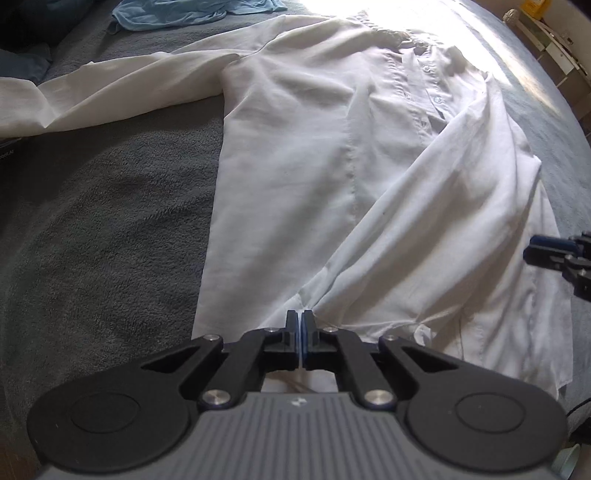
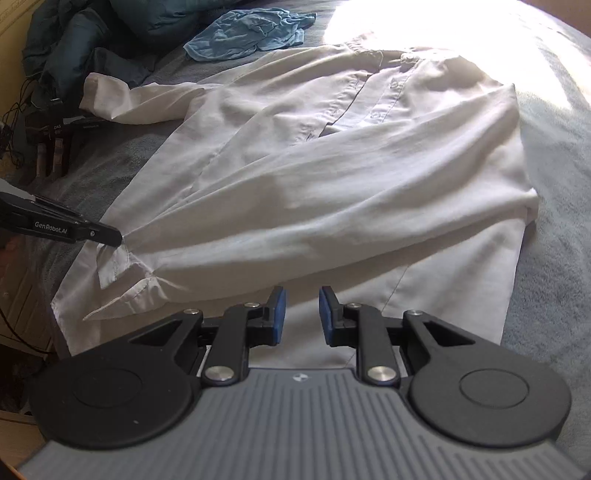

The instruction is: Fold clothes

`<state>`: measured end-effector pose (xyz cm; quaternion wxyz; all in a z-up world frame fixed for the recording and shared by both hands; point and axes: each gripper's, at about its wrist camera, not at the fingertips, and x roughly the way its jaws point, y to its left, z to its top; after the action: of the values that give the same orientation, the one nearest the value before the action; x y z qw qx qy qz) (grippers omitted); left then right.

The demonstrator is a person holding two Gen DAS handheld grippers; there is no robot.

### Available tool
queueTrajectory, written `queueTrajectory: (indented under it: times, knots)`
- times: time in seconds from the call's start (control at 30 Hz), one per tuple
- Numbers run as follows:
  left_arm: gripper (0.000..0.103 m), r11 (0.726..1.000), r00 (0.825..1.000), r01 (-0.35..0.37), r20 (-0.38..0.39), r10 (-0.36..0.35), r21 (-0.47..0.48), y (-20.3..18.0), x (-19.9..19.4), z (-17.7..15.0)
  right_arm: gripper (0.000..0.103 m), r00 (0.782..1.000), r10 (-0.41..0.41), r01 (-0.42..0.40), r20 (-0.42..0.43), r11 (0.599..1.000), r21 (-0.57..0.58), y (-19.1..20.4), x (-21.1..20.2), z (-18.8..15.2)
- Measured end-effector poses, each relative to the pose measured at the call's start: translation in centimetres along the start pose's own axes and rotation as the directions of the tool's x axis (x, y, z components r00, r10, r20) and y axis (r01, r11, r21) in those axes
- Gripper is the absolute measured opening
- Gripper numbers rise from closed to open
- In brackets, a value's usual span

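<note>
A white button-up shirt (image 1: 314, 147) lies front up on the grey blanket (image 1: 92, 240), with one long sleeve stretched out to the left. The other sleeve (image 2: 295, 206) is folded diagonally across the body. My left gripper (image 1: 300, 325) is shut on that sleeve near its cuff (image 2: 122, 273), and the cloth gathers into the closed pads. From the right wrist view the left gripper (image 2: 114, 236) comes in from the left edge. My right gripper (image 2: 302, 314) hovers open over the shirt's lower hem with nothing between its blue pads; the left wrist view shows the right gripper (image 1: 535, 251) at the far right.
A crumpled light blue garment (image 2: 251, 33) lies beyond the collar. Dark blue clothing (image 2: 92, 44) is piled at the back left. Cables and small dark devices (image 2: 51, 136) sit off the bed's left edge. Strong sunlight washes out the collar area (image 1: 388, 22).
</note>
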<state>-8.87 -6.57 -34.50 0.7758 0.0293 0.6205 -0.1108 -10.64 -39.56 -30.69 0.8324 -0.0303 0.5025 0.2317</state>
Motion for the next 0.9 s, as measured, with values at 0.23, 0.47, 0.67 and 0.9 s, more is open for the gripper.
queueTrajectory:
  times: [0.23,0.47,0.67,0.9]
  knots:
    - [0.02,0.979,0.985,-0.171,-0.009,0.173,0.111,-1.9,-0.9,-1.1,0.019,0.996,-0.055,0.058,0.072,0.997,-0.043,-1.1,1.4,1.7]
    - [0.026,0.992,0.973,-0.121,0.206,0.109,0.045,-5.2,-5.7,2.4,0.019,0.978,-0.131,0.138,0.159,0.99,-0.03,-3.8,-0.5,2.5]
    - [0.026,0.968,0.943,0.103,0.288,-0.169,0.23,-16.4,0.6,10.6,0.018,0.961,-0.198,0.208,0.195,0.977,-0.036,-7.5,0.5,3.4]
    - [0.029,0.973,0.971,-0.044,0.239,-0.012,0.227,-20.2,7.8,13.6,0.017,0.972,-0.171,0.177,0.159,0.984,-0.023,-10.9,3.5,3.0]
